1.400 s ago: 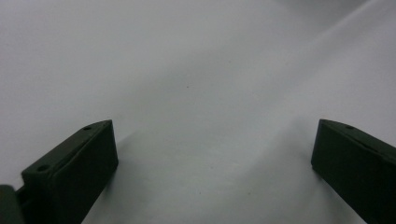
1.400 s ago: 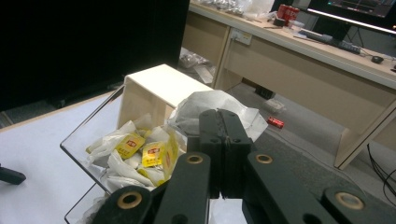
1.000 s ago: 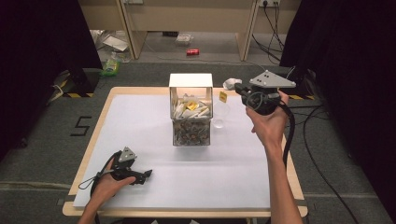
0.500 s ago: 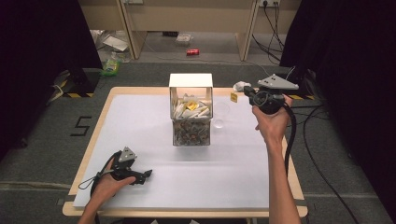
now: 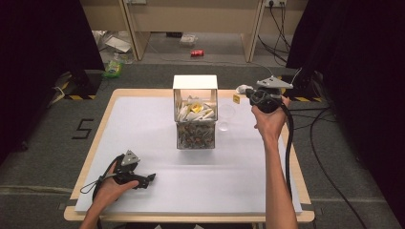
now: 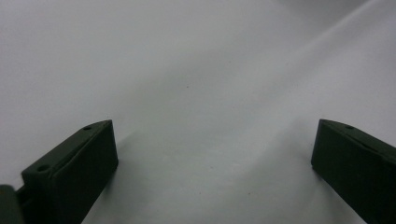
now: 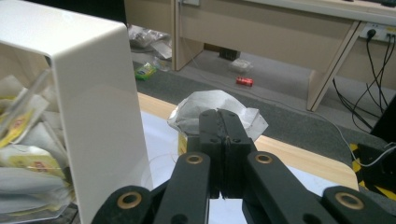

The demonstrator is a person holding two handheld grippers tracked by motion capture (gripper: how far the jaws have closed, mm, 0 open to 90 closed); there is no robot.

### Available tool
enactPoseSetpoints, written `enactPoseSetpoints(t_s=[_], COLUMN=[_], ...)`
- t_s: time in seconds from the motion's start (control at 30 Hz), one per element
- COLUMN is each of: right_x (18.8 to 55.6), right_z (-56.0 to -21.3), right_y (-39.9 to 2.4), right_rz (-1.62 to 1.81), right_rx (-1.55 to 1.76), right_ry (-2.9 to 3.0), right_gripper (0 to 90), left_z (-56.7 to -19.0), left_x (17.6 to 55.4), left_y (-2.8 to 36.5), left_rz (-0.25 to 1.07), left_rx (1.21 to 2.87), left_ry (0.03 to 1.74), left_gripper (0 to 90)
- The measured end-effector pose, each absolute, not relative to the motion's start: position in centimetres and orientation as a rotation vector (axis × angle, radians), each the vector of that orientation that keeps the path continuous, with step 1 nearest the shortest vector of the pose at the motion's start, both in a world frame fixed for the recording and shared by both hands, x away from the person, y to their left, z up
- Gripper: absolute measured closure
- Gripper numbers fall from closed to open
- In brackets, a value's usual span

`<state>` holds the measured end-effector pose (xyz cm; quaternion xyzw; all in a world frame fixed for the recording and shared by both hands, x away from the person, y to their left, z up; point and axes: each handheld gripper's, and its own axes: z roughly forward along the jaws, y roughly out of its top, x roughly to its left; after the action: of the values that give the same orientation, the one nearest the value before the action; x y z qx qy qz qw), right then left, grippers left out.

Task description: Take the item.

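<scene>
right claw (image 7: 225,122): jaws pressed together on a tea bag (image 7: 212,107); the white pouch bulges out just beyond and above the jaw tips, and its string runs between the pads. in the high view the right claw (image 5: 249,95) is held up in the person's hand above the far right part of the counter (image 5: 143,124), with the pouch at its tip and a small yellow tag (image 5: 236,98) hanging just below and beside it.

clear box (image 5: 195,112): stands well to the left of the right claw, near the middle of the counter, under a white bent cover (image 5: 195,82). it is packed with more tea bags in white and yellow wrappers. in the right gripper view the cover's white wall (image 7: 98,107) rises close on the left of the jaws.

clear cup (image 5: 225,113): sits on the counter between the box and the right claw, below the claw's tip; a second round clear piece lies just in front of it, what it is cannot be told.

left claw (image 5: 149,179): rests low on the near left of the counter, well apart from the box. in the left gripper view the left claw (image 6: 212,163) has its jaws spread wide with nothing between them, bare white counter surface (image 6: 196,70) beneath.
</scene>
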<state>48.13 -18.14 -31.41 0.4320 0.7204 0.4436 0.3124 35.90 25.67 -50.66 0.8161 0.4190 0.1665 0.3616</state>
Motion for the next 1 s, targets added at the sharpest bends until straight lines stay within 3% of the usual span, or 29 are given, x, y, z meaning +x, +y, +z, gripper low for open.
enactPoseSetpoints(t_s=[0.37, 1.0], right_x=[49.9, 51.0], right_z=[-34.4, -36.5], right_y=[-17.2, -15.3], right_rz=[1.132, 1.076], right_rx=[1.186, 1.186], right_ry=[1.950, 2.011], right_gripper=[90.0, 89.6], left_z=[-50.7, -50.7], left_x=[35.9, 35.9], left_y=[25.7, 25.7], left_rz=[0.429, 0.428], left_rx=[2.102, 2.101], left_ry=[1.080, 1.079], left_gripper=[0.0, 0.0])
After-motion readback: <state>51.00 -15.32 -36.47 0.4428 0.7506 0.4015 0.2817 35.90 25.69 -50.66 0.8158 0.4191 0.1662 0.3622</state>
